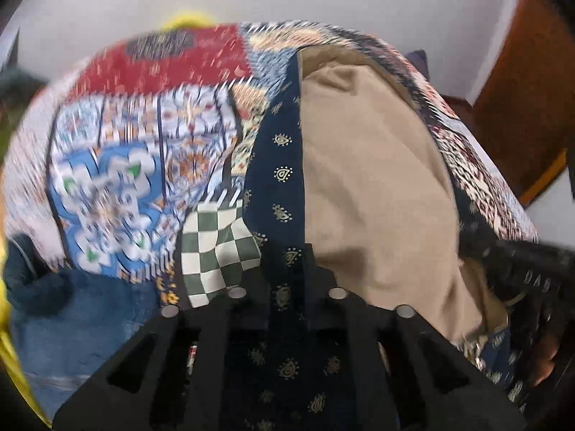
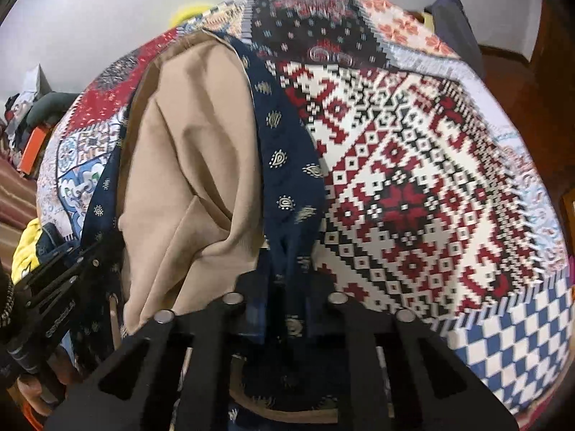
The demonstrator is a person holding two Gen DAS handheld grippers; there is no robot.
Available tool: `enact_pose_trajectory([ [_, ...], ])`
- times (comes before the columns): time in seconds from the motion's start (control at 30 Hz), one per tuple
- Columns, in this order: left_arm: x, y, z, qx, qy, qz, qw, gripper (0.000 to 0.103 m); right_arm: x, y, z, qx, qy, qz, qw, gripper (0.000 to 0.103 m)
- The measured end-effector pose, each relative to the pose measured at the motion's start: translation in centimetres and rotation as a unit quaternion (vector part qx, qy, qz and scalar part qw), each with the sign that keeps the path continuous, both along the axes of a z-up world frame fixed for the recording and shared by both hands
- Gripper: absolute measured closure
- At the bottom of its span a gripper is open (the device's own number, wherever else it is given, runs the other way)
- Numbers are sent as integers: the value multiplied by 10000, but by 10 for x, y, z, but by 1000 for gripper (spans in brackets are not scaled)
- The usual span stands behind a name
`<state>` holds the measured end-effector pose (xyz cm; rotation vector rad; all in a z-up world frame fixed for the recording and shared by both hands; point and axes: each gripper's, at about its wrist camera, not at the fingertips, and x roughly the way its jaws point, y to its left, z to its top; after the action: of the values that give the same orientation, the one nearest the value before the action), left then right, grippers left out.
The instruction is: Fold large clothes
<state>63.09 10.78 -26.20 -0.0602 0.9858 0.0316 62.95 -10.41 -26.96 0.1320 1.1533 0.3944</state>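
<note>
the left claw [image 1: 287, 287] is pinched tight on the navy paisley trim [image 1: 278, 165] of a large garment, the dark cloth running down between its two black fingers and bunching below them. the garment's plain tan lining [image 1: 373, 186] spreads up and to the right of that trim, lying over a patchwork bedspread [image 1: 151, 136] with red, blue-floral and green checkered patches. a piece of blue denim [image 1: 82, 323] lies at the lower left, beside a yellow cloth at the frame edge.

the right claw [image 2: 285, 287] is likewise clamped on the same navy trim [image 2: 284, 165], with a fold of it gathered between the fingers. here the tan lining [image 2: 187, 179] falls to the left of the trim, and the red, white and black geometric patch of the bedspread [image 2: 413, 186] fills the right. the other claw's black body shows at the left edge, close against the garment's hem. both views are motion-blurred.
</note>
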Motion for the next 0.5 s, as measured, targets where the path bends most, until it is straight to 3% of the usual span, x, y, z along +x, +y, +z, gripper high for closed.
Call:
enact_pose_trajectory([
  [0.07, -12, -3, 17, 65, -212, -117, 9997, 92, -15, -10, 18, 74, -172, 39, 9998, 93],
  [0.2, -51, -3, 62, -287, -511, -419, 9974, 92, -57, -23, 63, 297, -452, 240, 9982, 93],
  [0.3, -85, -7, 92, -274, -672, -666, 9951, 92, -89, -27, 94, 328, -746, 418, 9958, 94],
  [0.4, -116, -14, 113, -183, -801, -873, 9928, 92, -125, -33, 113, 362, -996, 586, 9926, 94],
  [0.5, -156, -11, 126, -353, -798, -1051, 9906, 92, -159, -42, 120, 275, -1153, 741, 9902, 94],
])
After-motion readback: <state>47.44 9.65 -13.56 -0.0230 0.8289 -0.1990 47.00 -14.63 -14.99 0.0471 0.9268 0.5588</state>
